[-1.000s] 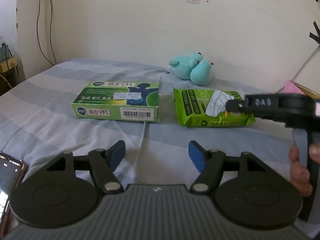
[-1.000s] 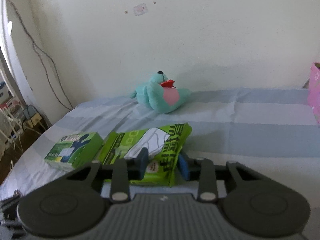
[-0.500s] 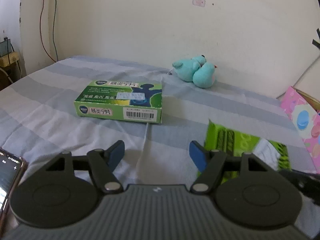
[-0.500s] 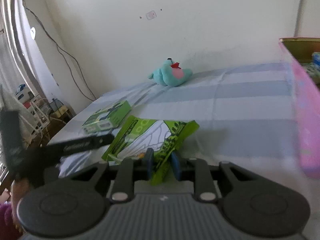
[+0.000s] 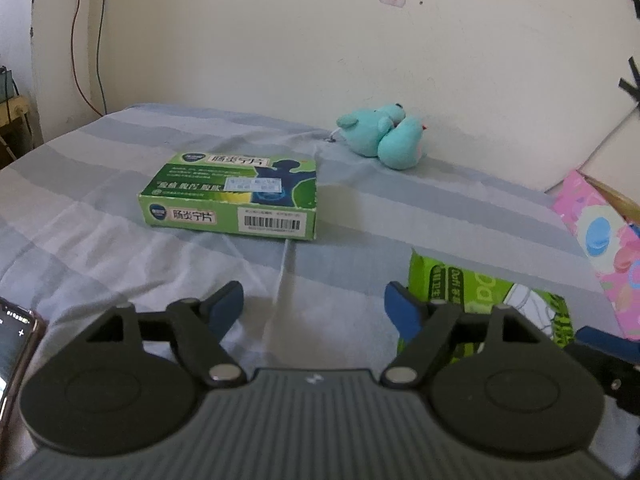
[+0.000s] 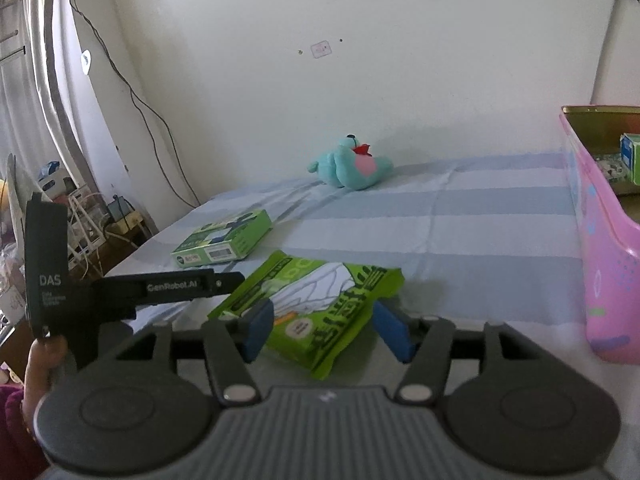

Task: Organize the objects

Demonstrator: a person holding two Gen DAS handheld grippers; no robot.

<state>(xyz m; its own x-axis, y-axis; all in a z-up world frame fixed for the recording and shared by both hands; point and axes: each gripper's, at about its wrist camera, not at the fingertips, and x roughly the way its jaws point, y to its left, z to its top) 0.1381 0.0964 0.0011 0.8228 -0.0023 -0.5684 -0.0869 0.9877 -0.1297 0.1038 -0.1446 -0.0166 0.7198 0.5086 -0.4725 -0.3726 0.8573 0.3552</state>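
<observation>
The green pouch (image 6: 320,304) lies flat on the bed (image 6: 480,232), its long axis slanting far-left, between the right gripper (image 6: 324,330) jaws — just opening, pads clear; the pink bin (image 6: 600,272) stands right.

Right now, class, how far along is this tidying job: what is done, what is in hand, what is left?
Done: the pink bin already holds some small items. In hand: nothing; the right gripper has just opened, leaving the green wipes pack lying on the bed between its jaws. The left gripper is open and empty. Left: the pack, the green medicine box and the teal plush toy.
</observation>
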